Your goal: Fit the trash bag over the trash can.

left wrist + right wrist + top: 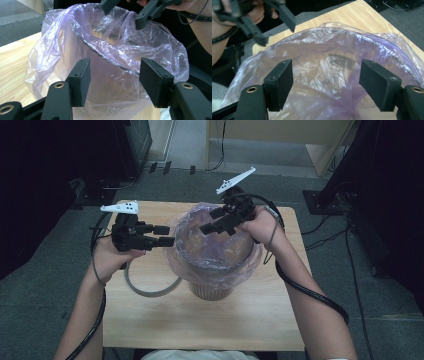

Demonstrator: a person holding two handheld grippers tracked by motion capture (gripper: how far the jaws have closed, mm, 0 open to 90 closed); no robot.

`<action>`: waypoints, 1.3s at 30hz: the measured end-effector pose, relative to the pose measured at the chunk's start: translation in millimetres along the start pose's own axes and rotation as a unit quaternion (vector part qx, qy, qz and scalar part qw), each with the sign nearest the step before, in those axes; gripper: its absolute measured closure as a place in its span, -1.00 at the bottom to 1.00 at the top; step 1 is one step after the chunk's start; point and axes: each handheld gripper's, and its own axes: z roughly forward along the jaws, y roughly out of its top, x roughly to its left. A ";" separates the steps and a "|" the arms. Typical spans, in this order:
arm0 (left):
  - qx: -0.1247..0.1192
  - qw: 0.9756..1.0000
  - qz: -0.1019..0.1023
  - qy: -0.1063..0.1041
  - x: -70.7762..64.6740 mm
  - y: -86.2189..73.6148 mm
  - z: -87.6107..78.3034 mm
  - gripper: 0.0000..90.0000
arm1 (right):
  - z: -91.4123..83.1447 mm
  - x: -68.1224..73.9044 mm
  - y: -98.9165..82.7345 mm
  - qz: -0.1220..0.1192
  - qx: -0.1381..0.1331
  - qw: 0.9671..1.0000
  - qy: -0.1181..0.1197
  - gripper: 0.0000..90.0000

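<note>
Flanking a bin [212, 290] lined with an unmarked purple bag [215, 255], left gripper [169, 235] open-jawed, right gripper [212, 228] open-jawed above it

- Bag [215, 251]: translucent pale purple, crinkled sheen.
- Bin [211, 291]: tan, finely ribbed.
- Table [200, 320]: light wood, streaked grain.
- Left gripper [167, 235]: black, white top plate, brass screws.
- Right gripper [212, 228]: black, white top plate.
- Cables [150, 292]: grey, black.
- Floor [45, 290]: dark grey.
</note>
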 end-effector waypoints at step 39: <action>0.010 1.000 -0.008 0.000 2.9 -2.4 -3.8 -0.12 | -63.2 -6.6 -69.9 0.013 -0.017 0.999 -0.032 -0.39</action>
